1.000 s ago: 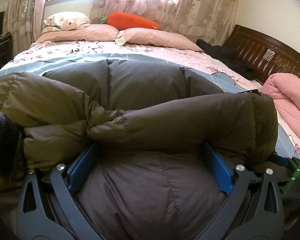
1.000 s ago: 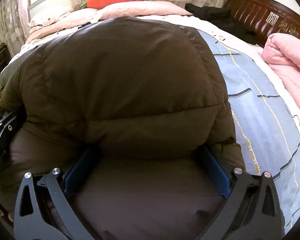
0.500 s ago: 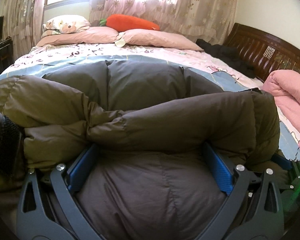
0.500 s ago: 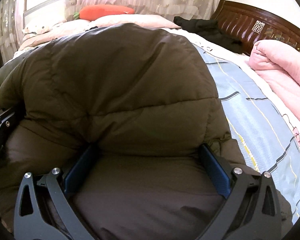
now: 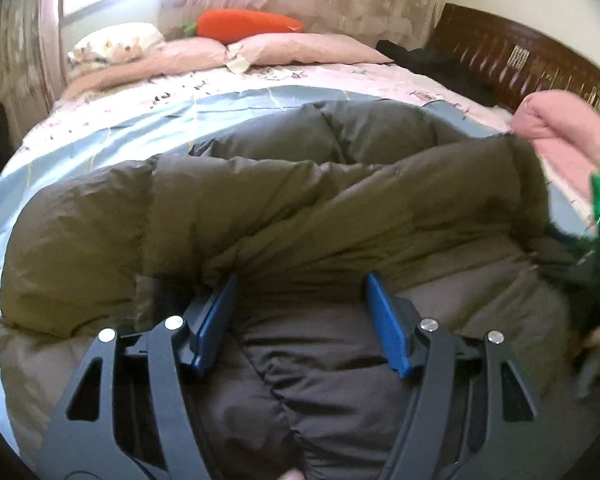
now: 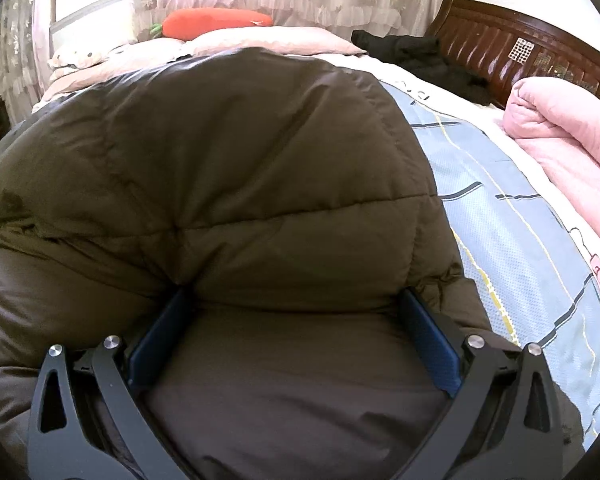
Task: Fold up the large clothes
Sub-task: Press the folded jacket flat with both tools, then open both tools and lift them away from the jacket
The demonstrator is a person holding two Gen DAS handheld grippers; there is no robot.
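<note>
Two hand-held grippers work a puffy down jacket on the bed.
Left hand-held gripper pinches a quilted fold — right hand-held gripper, jaws wide, braces bulk for folding.

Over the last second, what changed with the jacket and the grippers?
The left gripper narrowed its fingers on the jacket fold and that view shifted, now blurred. The right gripper barely changed, fingers wide around the jacket. Carrot pillow and pink quilt stayed put.
</note>
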